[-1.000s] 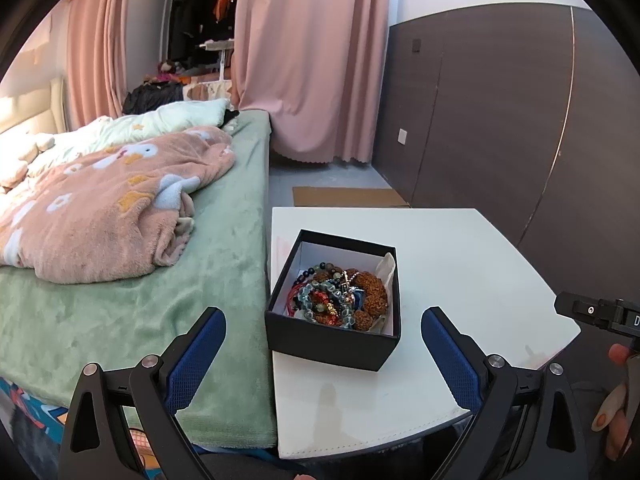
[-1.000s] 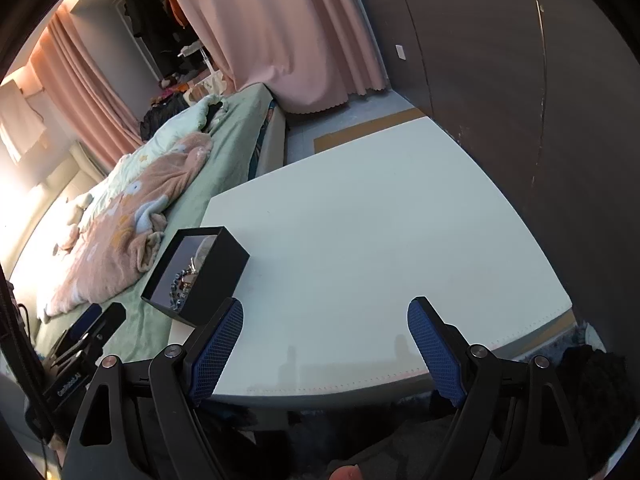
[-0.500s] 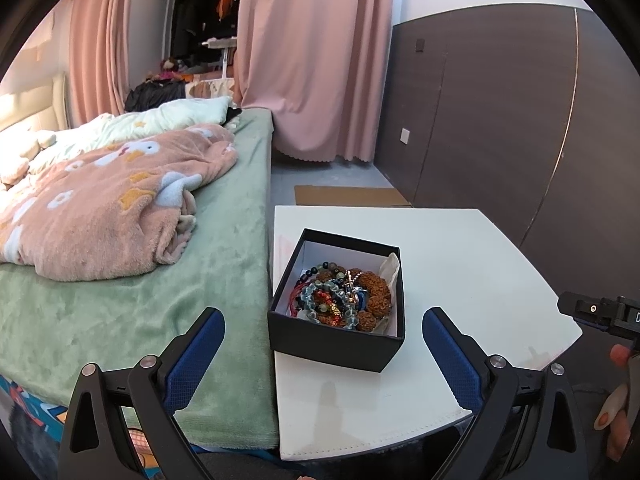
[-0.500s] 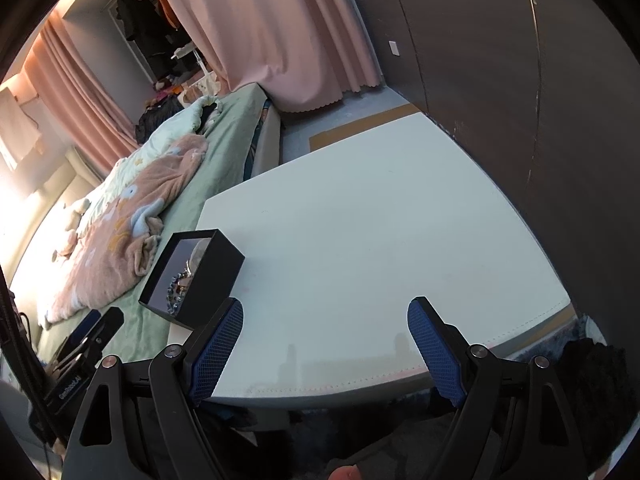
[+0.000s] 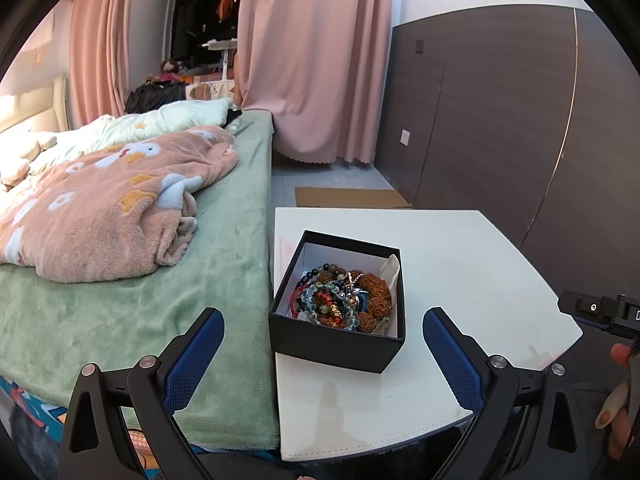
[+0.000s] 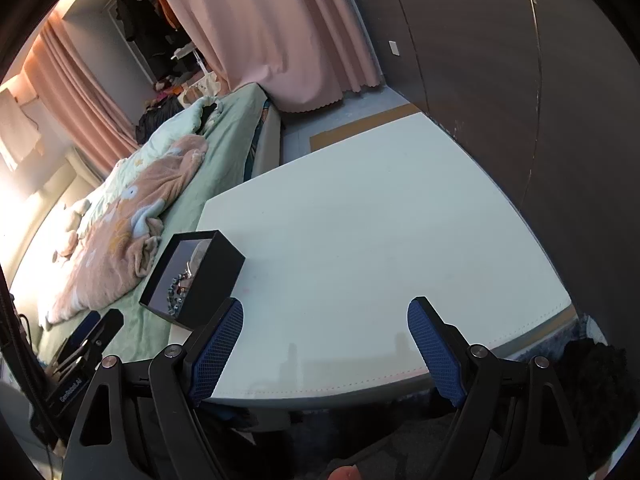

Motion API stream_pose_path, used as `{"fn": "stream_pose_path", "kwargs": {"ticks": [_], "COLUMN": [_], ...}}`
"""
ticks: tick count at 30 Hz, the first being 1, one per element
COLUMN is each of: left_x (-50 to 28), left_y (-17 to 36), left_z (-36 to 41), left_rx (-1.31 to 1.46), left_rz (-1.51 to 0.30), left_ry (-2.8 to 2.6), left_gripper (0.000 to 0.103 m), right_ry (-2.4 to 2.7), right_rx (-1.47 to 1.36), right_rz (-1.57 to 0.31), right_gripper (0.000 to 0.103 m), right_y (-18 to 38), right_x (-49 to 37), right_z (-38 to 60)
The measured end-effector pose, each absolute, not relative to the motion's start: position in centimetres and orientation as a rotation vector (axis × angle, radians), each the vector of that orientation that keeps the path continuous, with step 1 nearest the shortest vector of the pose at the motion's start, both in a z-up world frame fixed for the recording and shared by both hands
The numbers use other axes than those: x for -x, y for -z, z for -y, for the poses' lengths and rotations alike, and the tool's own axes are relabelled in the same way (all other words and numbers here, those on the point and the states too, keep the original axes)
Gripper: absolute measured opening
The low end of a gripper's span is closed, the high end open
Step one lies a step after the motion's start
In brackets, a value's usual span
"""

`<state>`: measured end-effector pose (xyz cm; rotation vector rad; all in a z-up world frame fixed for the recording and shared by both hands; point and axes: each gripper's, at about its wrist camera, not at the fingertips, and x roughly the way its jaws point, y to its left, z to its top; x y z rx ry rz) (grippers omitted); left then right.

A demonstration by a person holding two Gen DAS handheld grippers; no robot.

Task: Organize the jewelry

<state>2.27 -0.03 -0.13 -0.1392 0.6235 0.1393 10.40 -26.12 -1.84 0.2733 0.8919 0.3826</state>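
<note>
Left wrist view: black jewelry box [image 5: 338, 312] at table's [image 5: 460, 264] left edge; tangled bead bracelets [image 5: 340, 298], light, slippery—pinch one strand. Both your left gripper [image 5: 322, 350] and right gripper [image 6: 325, 344] gape empty.

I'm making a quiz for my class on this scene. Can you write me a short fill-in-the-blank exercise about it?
1. The jewelry lies inside a black ____ with no lid on it.
2. That container stands on the ____ table.
3. Both the left gripper and the right gripper are ____ and hold nothing.
4. The pink blanket lies on the ____.

Missing words: box; white; open; bed
</note>
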Motion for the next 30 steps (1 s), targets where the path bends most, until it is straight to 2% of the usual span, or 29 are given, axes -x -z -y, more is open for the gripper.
{"fn": "stream_pose_path", "kwargs": {"ticks": [30], "left_x": [-1.78], "left_y": [-0.45], "left_z": [0.02], "left_rx": [0.138], "left_rz": [-0.575], "left_ry": [-0.159], "left_gripper": [0.1], "right_ry": [-0.367], "right_rx": [-0.25], "right_rz": [-0.89], "right_gripper": [0.085], "right_y": [1.54], "right_x": [-10.29], "right_z": [25.76]}}
